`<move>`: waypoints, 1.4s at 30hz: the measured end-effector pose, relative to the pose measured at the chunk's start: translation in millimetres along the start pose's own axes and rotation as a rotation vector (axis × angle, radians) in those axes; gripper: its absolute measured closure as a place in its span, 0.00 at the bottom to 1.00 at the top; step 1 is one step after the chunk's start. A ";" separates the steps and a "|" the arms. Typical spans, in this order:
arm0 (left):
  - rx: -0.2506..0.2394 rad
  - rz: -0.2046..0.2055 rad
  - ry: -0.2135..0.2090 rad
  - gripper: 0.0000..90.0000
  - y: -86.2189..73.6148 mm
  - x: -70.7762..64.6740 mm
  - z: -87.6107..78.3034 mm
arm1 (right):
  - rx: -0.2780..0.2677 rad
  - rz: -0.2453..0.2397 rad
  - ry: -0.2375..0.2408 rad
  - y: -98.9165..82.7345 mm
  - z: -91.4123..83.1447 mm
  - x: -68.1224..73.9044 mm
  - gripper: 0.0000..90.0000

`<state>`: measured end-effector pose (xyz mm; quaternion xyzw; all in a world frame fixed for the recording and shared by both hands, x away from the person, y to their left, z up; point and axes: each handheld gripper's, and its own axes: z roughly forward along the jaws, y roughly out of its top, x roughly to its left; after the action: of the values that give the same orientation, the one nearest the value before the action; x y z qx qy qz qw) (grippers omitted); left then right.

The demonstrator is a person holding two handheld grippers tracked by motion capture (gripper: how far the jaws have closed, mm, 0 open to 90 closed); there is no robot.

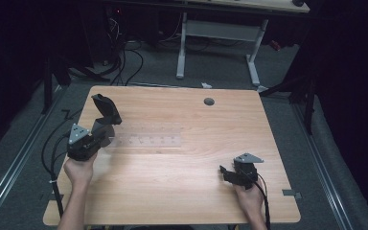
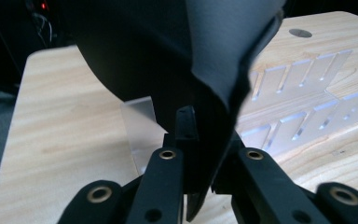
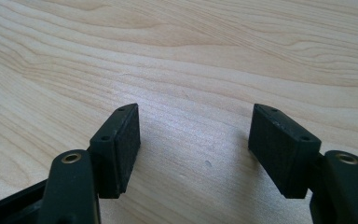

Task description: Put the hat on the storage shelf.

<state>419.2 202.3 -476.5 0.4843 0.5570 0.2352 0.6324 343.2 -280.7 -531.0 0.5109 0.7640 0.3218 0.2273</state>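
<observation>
Over the table's [image 1: 182,167] left side, the left gripper [image 2: 193,154] pinches a dark folded sheet [image 2: 168,51] above the clear slotted rack [image 1: 146,138]; lodging it there looks undone. Near the front right, the right gripper [image 3: 193,140] gapes, holding nothing.

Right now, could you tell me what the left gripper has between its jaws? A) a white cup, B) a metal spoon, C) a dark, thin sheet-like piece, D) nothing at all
C: in the left gripper view the left gripper stands closed on the dark piece, which rises above the clear slotted tray; the high view also shows it raised over the table.
</observation>
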 end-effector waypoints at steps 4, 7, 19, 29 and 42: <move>0.020 -0.031 0.021 0.87 -1.7 3.5 -1.9 | 0.000 0.000 0.000 0.0 0.0 0.0 0.38; 0.018 -0.062 0.045 0.76 -0.7 6.1 -4.0 | 0.000 0.000 0.000 0.0 0.0 0.0 0.38; 0.022 -0.122 0.111 0.48 -9.2 10.4 -33.9 | -0.001 0.000 0.001 0.0 0.1 0.1 0.38; 0.059 -0.093 0.077 0.46 -25.2 -4.5 -51.1 | -0.002 0.000 0.001 0.0 0.1 0.1 0.38; 0.128 -0.062 0.000 0.43 -42.7 -31.6 -55.0 | 0.000 0.001 0.001 0.0 0.0 0.1 0.38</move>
<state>349.1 177.2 -493.8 0.5061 0.5855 0.1793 0.6073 343.2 -280.6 -531.0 0.5110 0.7639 0.3221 0.2270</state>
